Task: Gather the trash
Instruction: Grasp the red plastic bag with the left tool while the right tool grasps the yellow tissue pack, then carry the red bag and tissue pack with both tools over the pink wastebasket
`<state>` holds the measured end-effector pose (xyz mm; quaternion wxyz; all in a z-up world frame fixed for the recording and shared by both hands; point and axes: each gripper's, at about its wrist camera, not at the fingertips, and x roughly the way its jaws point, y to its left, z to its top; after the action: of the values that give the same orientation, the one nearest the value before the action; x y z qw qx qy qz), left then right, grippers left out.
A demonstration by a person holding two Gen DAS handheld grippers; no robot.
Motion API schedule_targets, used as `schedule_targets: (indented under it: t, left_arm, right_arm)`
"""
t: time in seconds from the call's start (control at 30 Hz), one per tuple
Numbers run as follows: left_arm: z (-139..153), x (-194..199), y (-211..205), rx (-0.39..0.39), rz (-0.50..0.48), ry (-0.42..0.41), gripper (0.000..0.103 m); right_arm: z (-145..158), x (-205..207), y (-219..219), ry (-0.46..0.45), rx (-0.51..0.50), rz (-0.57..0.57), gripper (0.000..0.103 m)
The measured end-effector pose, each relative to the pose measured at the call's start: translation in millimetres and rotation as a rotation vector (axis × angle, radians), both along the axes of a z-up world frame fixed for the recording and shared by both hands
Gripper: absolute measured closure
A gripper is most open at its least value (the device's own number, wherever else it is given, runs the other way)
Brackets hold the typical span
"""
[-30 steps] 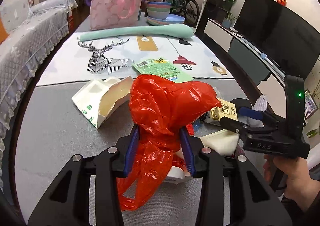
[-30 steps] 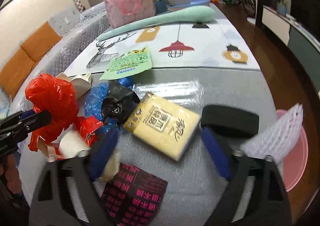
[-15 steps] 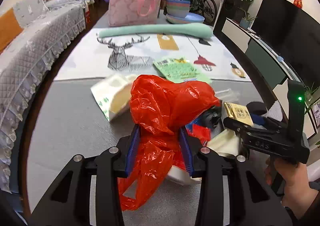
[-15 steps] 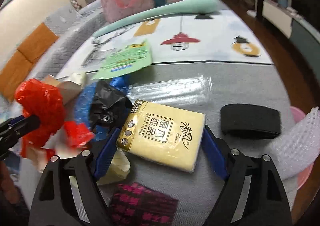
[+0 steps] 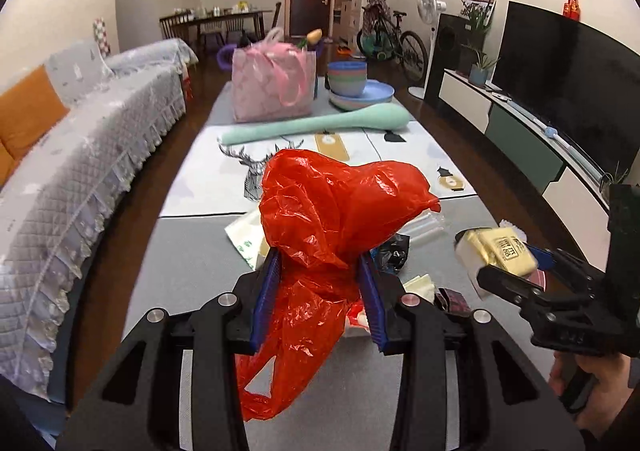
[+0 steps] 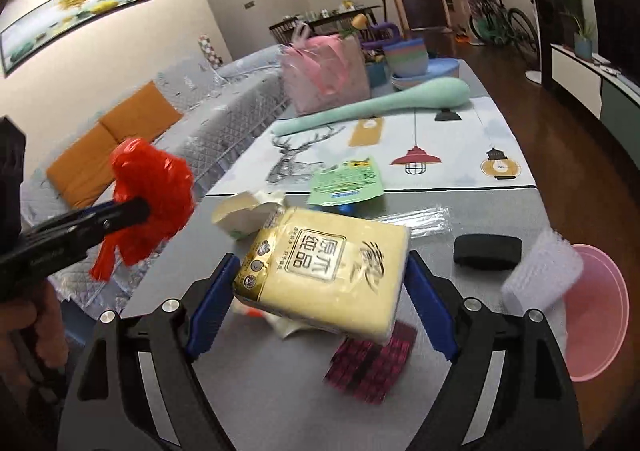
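Over the grey living-room table (image 5: 188, 263), both grippers have risen: the left gripper (image 5: 320, 291) pinching the red plastic bag (image 5: 340, 203), the right gripper (image 6: 320, 291) now clamping the yellow tissue pack (image 6: 328, 271), clear of the remaining litter.

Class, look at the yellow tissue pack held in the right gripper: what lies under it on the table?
Under the lifted yellow tissue pack a pink-and-black patterned wrapper and a bit of white paper show on the grey table. Anything directly beneath its middle is covered.
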<state>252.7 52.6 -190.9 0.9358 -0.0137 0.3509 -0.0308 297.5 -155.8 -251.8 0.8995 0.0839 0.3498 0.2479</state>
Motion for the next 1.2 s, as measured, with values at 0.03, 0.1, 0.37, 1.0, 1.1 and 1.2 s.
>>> schedule_targets:
  t: [0.03,0.1,0.37,1.0,1.1,1.2]
  left_arm:
    - [2,-4,-1,-0.003,0.001,-0.001,0.065]
    - [7,-11,0,-0.043,0.007,0.01,0.065]
    - [17,-47,-8,-0.045,0.026,0.002,0.065]
    - [-61,-106,-3,-0.038,0.059,0.256,0.065]
    - [-52,-108,-3,-0.039,0.073,0.246,0.065]
    - [-45,-112,-4,-0.047,0.084,0.24,0.065]
  right_arm:
    - [5,-6,-1,-0.006,0.003,-0.001,0.021]
    - [16,-15,-3,-0.024,0.013,-0.005,0.023]
    - [23,-54,1,-0.028,-0.075,0.031,0.076]
    - [-94,-108,37,0.263,-0.315,0.131,0.047]
    - [-71,-104,20,0.264,-0.217,0.083,0.049]
    - [-49,-104,2,0.261,-0.087,0.045,0.049]
